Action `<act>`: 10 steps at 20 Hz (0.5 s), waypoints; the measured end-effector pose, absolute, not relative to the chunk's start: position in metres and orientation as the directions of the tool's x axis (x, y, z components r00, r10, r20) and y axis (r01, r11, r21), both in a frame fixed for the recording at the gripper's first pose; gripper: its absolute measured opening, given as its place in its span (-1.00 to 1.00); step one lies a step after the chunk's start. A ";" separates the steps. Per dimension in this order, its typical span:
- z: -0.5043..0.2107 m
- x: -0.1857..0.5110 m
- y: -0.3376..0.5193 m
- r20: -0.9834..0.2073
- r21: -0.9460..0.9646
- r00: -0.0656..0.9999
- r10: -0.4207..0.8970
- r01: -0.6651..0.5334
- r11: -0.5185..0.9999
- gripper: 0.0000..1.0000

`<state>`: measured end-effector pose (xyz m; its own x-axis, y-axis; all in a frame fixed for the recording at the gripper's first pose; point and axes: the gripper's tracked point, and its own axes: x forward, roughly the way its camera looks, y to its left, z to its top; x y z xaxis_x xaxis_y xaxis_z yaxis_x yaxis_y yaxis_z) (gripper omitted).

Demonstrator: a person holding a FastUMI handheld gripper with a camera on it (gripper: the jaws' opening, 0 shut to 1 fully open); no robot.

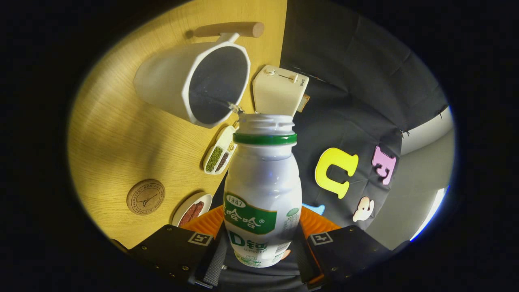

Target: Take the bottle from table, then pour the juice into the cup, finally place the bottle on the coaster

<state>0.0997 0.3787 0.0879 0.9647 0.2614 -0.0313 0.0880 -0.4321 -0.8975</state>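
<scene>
The gripper (259,247) holds the bottle (261,194) between its two fingers, both pressing on the lower body near the label, at the bottom centre of the frame. The cap is off; the open mouth with its green neck ring points away from the fingers, toward the upper middle of the frame. The whole view is rolled, so the wooden table (121,134) stands like a wall on the left, which suggests the bottle is tipped well over on its side.

The white cup (194,83) sits in the upper left, its dark opening facing the bottle's mouth. The bottle's long axis runs straight from the fingers toward the cup's near rim, and a small clear dribble shows right at that rim, just above the bottle's mouth. So pouring looks under way or nearly finished.

The round wooden coaster (146,197) lies on the table at the lower left, well apart from the cup, off to the side of the fingers. For the placing, I'd say the bottle must first come upright, then travel sideways to it.
</scene>
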 end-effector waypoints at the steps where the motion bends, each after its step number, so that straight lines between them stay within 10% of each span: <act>1: 0.089 0.099 0.380 -0.030 -0.893 0.965 0.260 0.091 -0.440 0.44; 10: 0.093 0.097 0.388 0.012 -0.866 0.960 0.281 0.151 -0.477 0.44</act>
